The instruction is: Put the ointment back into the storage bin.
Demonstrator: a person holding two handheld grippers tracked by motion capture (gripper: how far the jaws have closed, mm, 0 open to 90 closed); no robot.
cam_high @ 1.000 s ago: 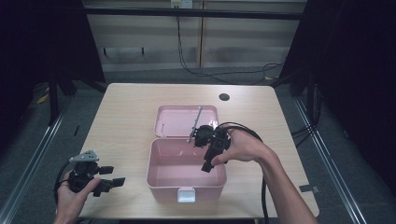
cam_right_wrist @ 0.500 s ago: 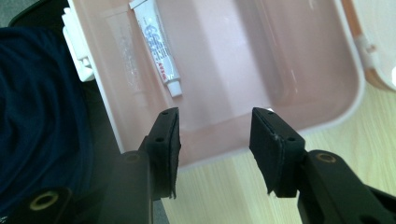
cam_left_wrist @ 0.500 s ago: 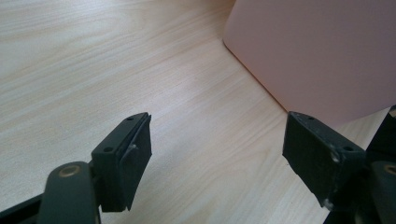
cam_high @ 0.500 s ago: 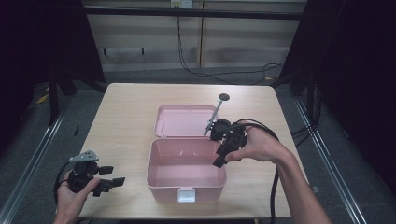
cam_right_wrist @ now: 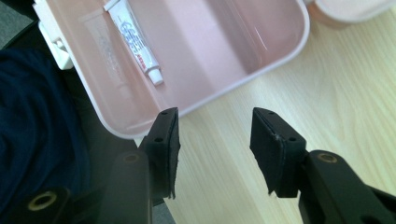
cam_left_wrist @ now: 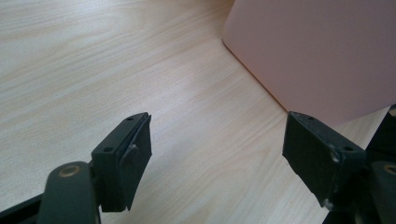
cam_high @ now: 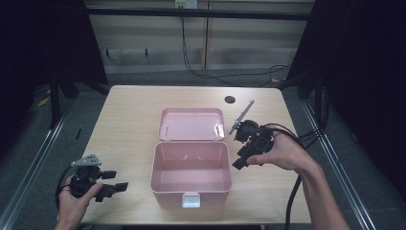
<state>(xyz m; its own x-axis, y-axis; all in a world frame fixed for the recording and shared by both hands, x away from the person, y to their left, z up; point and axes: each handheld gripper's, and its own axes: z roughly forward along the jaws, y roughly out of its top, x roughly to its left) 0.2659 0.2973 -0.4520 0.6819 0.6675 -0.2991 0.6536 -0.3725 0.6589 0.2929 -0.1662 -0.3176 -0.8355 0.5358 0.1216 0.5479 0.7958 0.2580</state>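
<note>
In the high view, a pink box (cam_high: pixel 191 175) stands open near the front middle of the wooden table (cam_high: pixel 129 129), its lid (cam_high: pixel 192 124) lying flat just behind it. The right gripper (cam_high: pixel 241 160) is held in the person's right hand (cam_high: pixel 282 153) just to the right of the box, above the tabletop, with its jaws pointing down and toward the box's right wall; nothing is between them. The left gripper (cam_high: pixel 115 187) sits well to the left of the box, near the table's front edge, with its jaws pointing toward the box. In the left gripper view, the jaws stand wide apart over bare wood, empty, with the box's outer wall (cam_left_wrist: pixel 317 51) ahead of them and apart from them. In the right gripper view, the jaws are about half open with nothing between them; they have just been opening. They hover over the tabletop just outside the box's rim (cam_right_wrist: pixel 261 70). Inside the box lies a small white tube (cam_right_wrist: pixel 133 39) with printed lettering, flat on the floor and near one wall.
</note>
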